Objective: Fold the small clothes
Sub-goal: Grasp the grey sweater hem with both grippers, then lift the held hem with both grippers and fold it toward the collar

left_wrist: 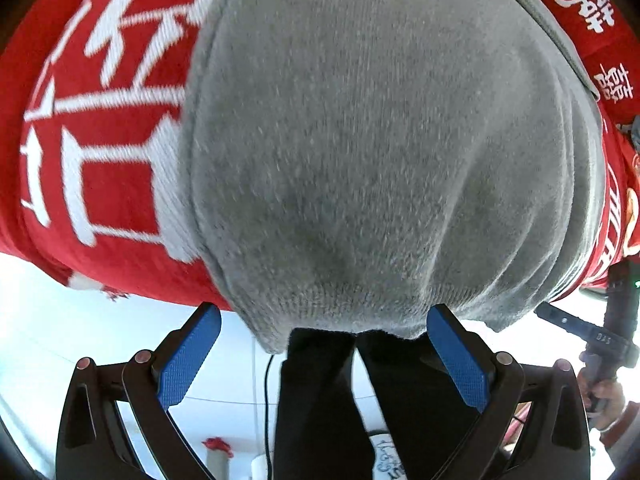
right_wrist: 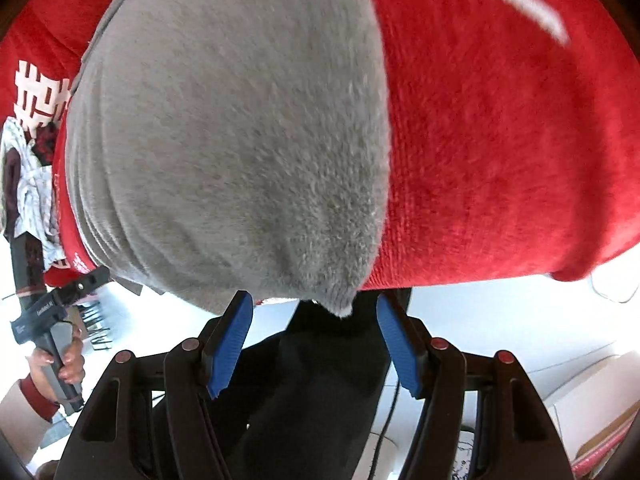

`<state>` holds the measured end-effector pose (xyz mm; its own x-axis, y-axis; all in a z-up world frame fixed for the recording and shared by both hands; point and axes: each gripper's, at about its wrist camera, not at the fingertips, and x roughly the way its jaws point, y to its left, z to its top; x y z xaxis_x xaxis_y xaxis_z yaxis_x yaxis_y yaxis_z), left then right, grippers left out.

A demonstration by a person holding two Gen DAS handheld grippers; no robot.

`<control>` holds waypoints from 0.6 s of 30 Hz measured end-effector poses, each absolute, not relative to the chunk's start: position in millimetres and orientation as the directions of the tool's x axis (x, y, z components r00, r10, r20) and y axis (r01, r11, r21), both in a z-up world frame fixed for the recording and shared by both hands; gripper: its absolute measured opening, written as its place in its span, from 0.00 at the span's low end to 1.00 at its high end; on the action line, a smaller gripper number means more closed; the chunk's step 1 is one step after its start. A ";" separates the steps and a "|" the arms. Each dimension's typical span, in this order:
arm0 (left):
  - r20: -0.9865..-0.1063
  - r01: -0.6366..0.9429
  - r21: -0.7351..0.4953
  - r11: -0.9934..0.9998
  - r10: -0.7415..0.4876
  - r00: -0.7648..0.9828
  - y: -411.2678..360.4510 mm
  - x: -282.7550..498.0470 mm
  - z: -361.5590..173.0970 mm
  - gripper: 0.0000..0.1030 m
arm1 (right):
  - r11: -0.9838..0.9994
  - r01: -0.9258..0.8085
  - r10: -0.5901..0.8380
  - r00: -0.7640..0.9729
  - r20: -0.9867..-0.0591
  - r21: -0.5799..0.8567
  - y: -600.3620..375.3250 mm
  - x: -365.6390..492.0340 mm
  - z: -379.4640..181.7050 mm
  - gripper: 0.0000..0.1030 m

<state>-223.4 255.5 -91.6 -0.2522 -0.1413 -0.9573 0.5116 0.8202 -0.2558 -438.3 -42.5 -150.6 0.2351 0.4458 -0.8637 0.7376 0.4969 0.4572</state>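
Observation:
A grey knit garment (left_wrist: 360, 152) lies on a red cloth with white characters (left_wrist: 108, 152) and fills most of both views. Its near edge hangs over the table's front. My left gripper (left_wrist: 324, 328) is open, blue pads on either side of the grey hem, just below it and not touching. In the right wrist view the grey garment (right_wrist: 232, 140) lies on the red cloth (right_wrist: 500, 160). My right gripper (right_wrist: 314, 316) is open, a corner of the grey hem hanging between its pads, not gripped.
A person's dark trousers (left_wrist: 320, 400) stand below the table edge. The other gripper and hand show at the right edge of the left view (left_wrist: 608, 336) and the left edge of the right view (right_wrist: 52, 328). A patterned white cloth (right_wrist: 28, 184) lies at far left.

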 end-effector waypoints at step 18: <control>-0.858 0.454 -0.514 0.728 -0.421 -0.295 207.4 -180.0 10.5 0.14 | 0.217 0.601 0.497 0.610 -0.617 0.769 -80.9 -429.4 -69.4 0.09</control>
